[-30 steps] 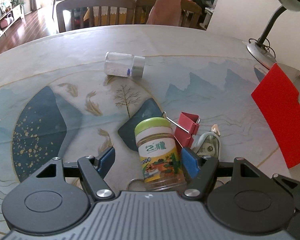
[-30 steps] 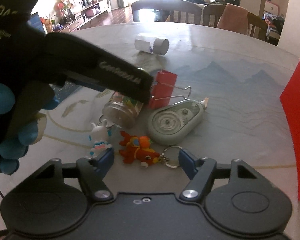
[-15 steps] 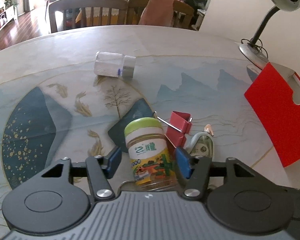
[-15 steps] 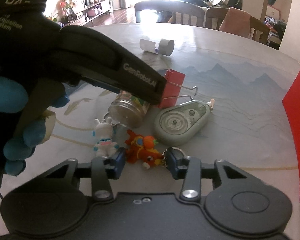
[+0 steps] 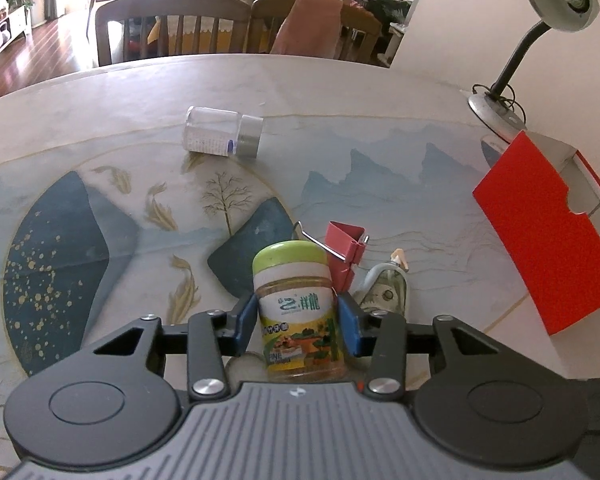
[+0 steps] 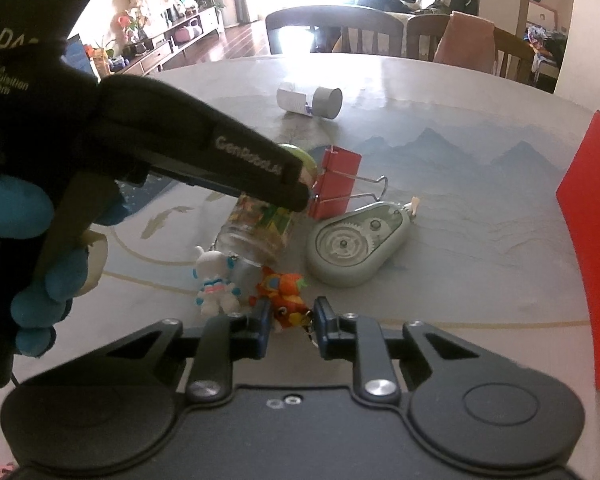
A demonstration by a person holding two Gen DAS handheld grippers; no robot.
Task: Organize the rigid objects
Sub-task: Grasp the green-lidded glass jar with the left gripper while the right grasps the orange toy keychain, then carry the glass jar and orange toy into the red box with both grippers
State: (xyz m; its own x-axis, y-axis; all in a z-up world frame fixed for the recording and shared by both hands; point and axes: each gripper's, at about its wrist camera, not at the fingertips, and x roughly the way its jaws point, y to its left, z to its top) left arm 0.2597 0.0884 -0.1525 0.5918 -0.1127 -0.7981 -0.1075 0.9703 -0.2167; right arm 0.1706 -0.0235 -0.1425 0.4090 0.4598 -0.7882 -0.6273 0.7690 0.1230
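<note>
- The left claw (image 5: 298,320) has just been closing; the jar (image 5: 296,308) is clamped between its pads.
- The right claw (image 6: 290,322) has just been closing; the orange keychain toy (image 6: 284,294) is gripped on the table (image 6: 480,240).

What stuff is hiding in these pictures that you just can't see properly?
- Green-lidded jar: in the left wrist view its base is hidden behind the tool's body; in the right wrist view the other tool covers most of it.
- Correction tape dispenser: left wrist view, mostly hidden behind the right finger and red binder clip.
- Orange keychain figure: right wrist view, its lower part sits between the fingers.
- Red folder: right wrist view, cut off by the edge.
</note>
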